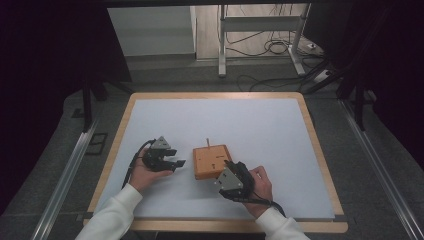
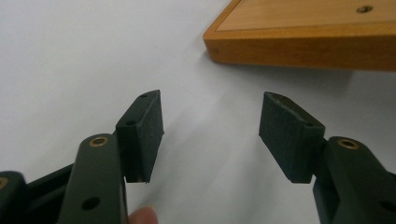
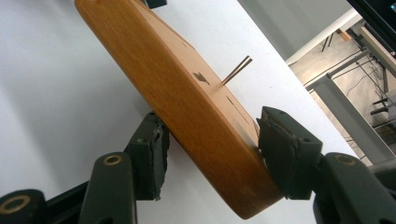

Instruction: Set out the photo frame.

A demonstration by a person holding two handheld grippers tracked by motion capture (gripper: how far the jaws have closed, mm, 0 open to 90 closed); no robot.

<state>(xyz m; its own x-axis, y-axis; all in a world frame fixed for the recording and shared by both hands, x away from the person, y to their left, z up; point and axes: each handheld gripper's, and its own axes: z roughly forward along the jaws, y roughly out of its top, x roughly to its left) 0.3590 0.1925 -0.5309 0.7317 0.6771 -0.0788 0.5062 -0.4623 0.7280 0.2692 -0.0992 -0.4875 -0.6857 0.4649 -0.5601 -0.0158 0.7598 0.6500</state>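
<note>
Nearest the table (image 1: 320,165) edge: right gripper (image 1: 231,165) in the right hand (image 1: 260,187), jaws pinching the near right corner of the wooden board (image 1: 211,161), one pad under the edge, one on top. Confirmed in right gripper view: board (image 3: 187,107) clamped between both pads, thin wooden stick (image 3: 236,70) poking up from its top face. Left of that: left gripper (image 1: 172,157) in the left hand (image 1: 145,175), jaws spread wide, empty, just beside the board's left edge, not touching. Left gripper view: board corner (image 2: 299,42) ahead of the open jaws, white sheet (image 2: 93,56) below. Board mid-table, slightly near of centre. Beyond the table: floor cables (image 1: 260,47), metal frame legs (image 1: 222,40).
</note>
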